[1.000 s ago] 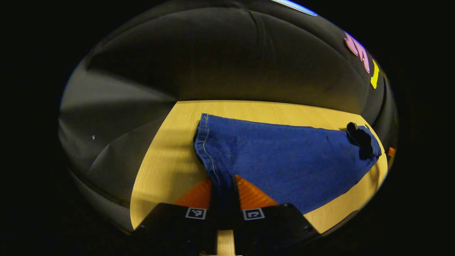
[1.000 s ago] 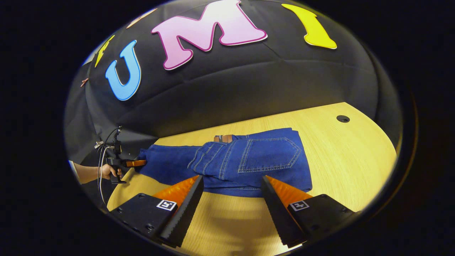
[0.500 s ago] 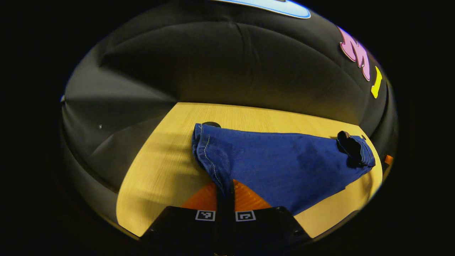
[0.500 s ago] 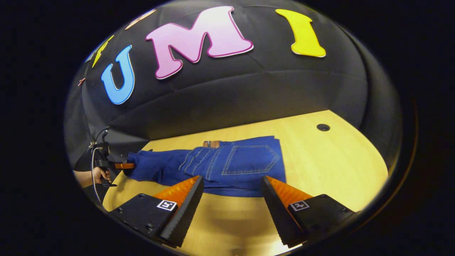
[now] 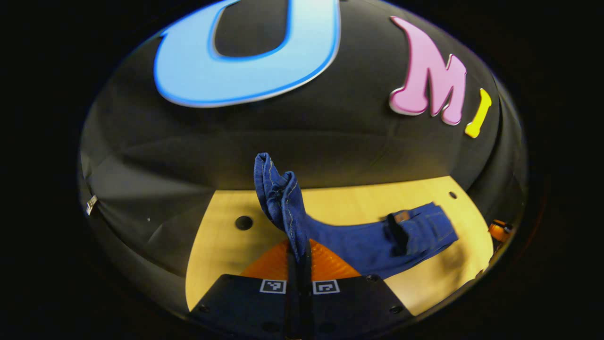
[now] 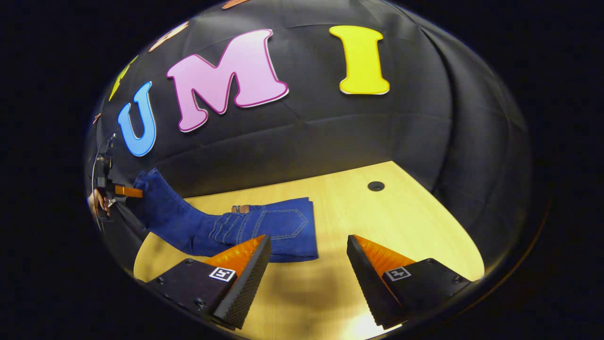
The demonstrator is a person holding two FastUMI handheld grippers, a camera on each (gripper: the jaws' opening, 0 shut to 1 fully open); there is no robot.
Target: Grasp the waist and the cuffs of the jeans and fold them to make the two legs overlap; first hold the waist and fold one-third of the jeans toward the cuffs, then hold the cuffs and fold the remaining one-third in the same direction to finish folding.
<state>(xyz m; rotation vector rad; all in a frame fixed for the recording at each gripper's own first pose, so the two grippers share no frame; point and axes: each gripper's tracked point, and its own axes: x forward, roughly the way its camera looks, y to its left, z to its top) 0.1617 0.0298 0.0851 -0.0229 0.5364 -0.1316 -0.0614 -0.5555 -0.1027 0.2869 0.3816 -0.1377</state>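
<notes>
The blue jeans lie on the wooden table, waist end folded over with a back pocket on top. My left gripper is shut on the cuffs, which stand up off the table above its fingers. From the right gripper view, that left gripper shows at the far left in a hand, holding the leg end raised. My right gripper is open just in front of the folded waist end, a little to its right, with nothing between its fingers.
A round cable hole sits in the table behind and right of the jeans; another hole lies left of the raised cuffs. Bare wood stretches right of the jeans. The booth's black cloth wall closes the back.
My left gripper has lifted the cuffs off the table and swung toward the waist end. The right gripper has shifted rightward, so the folded waist now lies left of its open fingers.
</notes>
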